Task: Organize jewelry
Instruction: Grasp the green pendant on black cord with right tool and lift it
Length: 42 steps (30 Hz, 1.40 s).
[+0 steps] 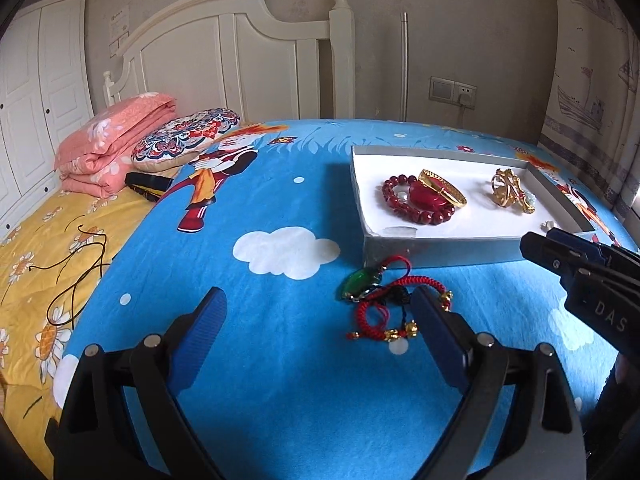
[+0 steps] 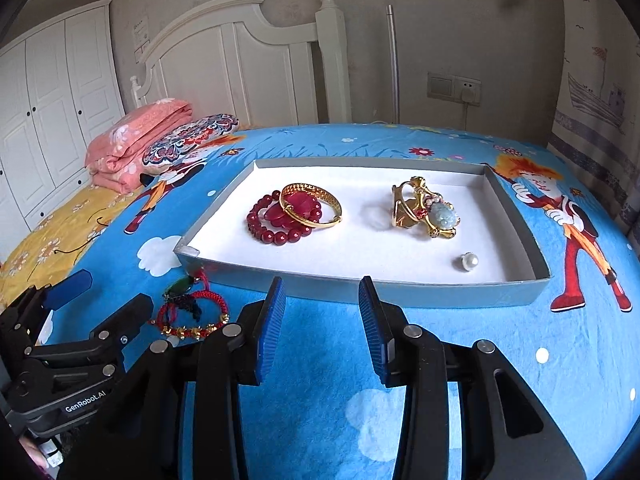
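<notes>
Jewelry pile on bed waits for pickup

Jewelry pile [image 1: 384, 304] of red cords and a green pendant lies on the bed [image 1: 280, 400], before the tray [image 1: 440, 250]. Left gripper [image 1: 320, 312] fingers stand wide open beside it, empty. Right gripper [image 2: 322, 304] is part open, empty. Next: straddle the cords, close.

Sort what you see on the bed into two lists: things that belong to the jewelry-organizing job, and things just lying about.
Belongs to the job:
- tray
- red bead bracelet
- gold bangle
- gold ornament
- pearl
- red cord bracelets, outside the tray

Just lying about:
- folded pink quilt
- patterned cushion
- black cord
</notes>
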Each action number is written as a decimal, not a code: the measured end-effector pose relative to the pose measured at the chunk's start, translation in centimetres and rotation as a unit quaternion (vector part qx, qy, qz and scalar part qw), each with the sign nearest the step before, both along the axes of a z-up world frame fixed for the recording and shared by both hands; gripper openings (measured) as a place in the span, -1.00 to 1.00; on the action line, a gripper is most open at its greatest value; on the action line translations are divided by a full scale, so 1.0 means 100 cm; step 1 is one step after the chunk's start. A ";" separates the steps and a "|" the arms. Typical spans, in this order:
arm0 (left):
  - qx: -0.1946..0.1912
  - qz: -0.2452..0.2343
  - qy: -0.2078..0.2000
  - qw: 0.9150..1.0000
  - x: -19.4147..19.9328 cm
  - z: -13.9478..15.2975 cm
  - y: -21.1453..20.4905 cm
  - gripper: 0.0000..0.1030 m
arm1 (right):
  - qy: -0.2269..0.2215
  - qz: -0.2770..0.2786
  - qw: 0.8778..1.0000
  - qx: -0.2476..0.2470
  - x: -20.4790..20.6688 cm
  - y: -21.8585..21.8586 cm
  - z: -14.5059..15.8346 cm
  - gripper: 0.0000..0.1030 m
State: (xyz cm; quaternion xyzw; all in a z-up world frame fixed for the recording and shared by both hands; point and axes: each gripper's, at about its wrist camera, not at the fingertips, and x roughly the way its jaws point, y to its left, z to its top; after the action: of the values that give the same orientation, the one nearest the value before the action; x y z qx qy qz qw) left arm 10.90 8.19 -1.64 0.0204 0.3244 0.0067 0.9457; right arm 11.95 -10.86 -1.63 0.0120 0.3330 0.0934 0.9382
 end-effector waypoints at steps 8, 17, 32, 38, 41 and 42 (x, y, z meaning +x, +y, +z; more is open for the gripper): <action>0.004 0.012 0.006 1.000 -0.002 -0.001 0.032 0.75 | 0.024 0.044 0.998 -0.025 -0.003 0.045 -0.010 -0.28; -0.013 0.033 -0.008 0.999 -0.012 0.001 0.050 0.75 | 0.044 0.086 0.995 -0.038 0.009 0.081 -0.012 -0.30; -0.031 0.051 -0.007 0.998 -0.017 -0.002 0.074 0.75 | 0.036 0.109 0.991 -0.070 0.011 0.100 -0.015 -0.86; -0.030 0.022 -0.002 0.999 -0.014 -0.002 0.048 0.75 | 0.012 0.089 0.995 -0.046 0.003 0.072 -0.003 -0.86; -0.030 0.006 0.005 1.000 -0.009 -0.004 0.031 0.75 | 0.008 0.076 0.996 -0.034 0.000 0.055 0.000 -0.86; -0.029 0.003 0.007 1.000 -0.008 -0.005 0.026 0.75 | 0.006 0.072 0.997 -0.031 -0.001 0.050 0.001 -0.86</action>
State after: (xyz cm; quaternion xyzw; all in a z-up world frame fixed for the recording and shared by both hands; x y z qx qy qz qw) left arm 10.09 10.79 -2.13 -0.0082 0.3314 0.0000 0.9435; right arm 11.86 -5.89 -1.48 -0.0408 0.3410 0.1497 0.9272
